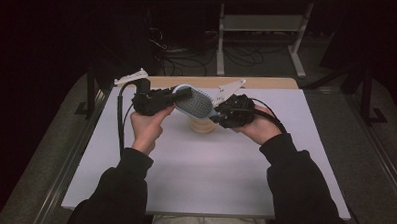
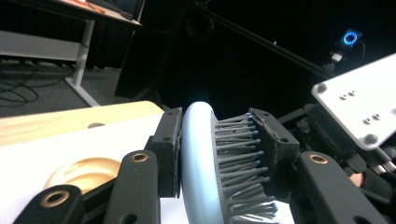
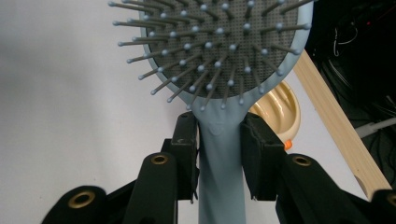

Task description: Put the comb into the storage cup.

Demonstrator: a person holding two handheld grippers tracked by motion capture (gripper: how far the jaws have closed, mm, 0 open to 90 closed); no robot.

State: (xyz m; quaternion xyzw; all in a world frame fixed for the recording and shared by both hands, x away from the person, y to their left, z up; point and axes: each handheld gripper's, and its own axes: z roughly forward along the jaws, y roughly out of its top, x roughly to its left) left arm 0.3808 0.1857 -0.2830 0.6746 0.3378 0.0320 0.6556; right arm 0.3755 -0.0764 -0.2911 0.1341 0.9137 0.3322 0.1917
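High view: hairbrush (image 1: pixel 195 105) lifted over bowl (image 1: pixel 202 125), right hand-held gripper (image 1: pixel 217 112) clamping handle, left hand-held gripper (image 1: pixel 176 97) clamping head; handover mid-way, placement on surface (image 1: pixel 209 167) pending.

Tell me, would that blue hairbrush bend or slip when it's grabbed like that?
The hairbrush probably stays stiff: its handle runs straight between the right gripper's jaws. Its bristles likely give, splaying against the left gripper's jaw. The smooth handle might slip, though both grippers clamp it.
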